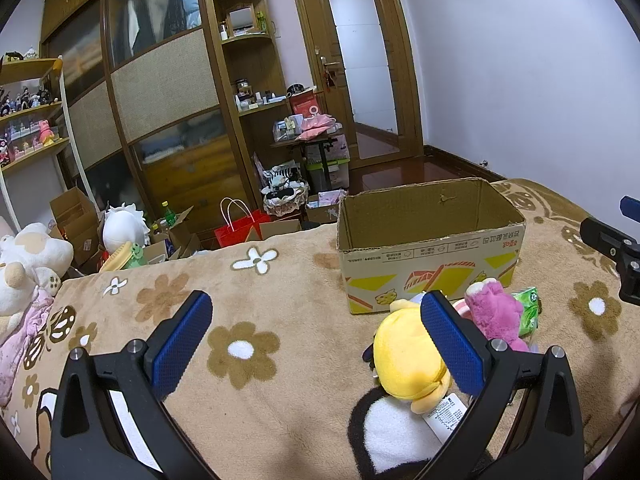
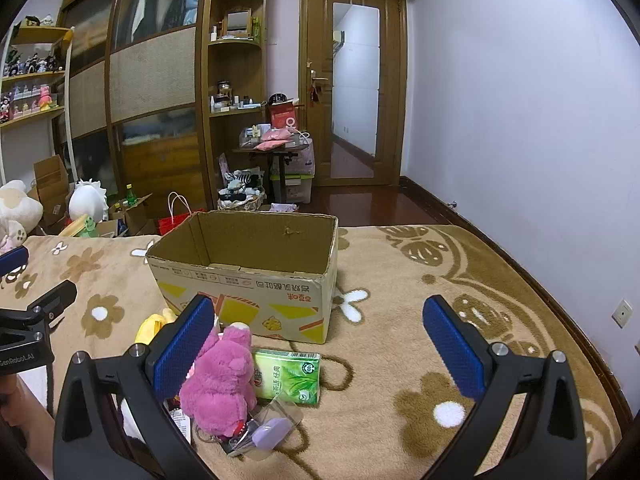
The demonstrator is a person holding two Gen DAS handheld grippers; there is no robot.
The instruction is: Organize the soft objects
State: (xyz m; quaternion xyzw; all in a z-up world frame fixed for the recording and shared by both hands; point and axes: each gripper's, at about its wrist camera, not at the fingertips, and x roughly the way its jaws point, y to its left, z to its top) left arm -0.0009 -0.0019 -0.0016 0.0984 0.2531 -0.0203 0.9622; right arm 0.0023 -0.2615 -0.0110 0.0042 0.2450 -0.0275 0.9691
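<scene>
An open cardboard box point(image 1: 432, 236) stands on a tan flower-patterned blanket point(image 1: 256, 320); it also shows in the right wrist view point(image 2: 248, 280). In front of it lie a yellow plush point(image 1: 408, 356), a pink plush bear point(image 2: 222, 380) and a green tissue pack point(image 2: 290, 376). The yellow plush point(image 2: 154, 326) and the pink bear point(image 1: 494, 312) show in both views. My left gripper point(image 1: 316, 312) is open, its right finger against the yellow plush. My right gripper point(image 2: 320, 320) is open above the blanket, its left finger beside the pink bear.
A small clear pouch with a purple item point(image 2: 272, 432) lies by the pink bear. A white and tan plush point(image 1: 24, 264) sits at the blanket's left end. Beyond the bed edge are a red bag point(image 1: 236, 232), cartons, a wardrobe and shelves.
</scene>
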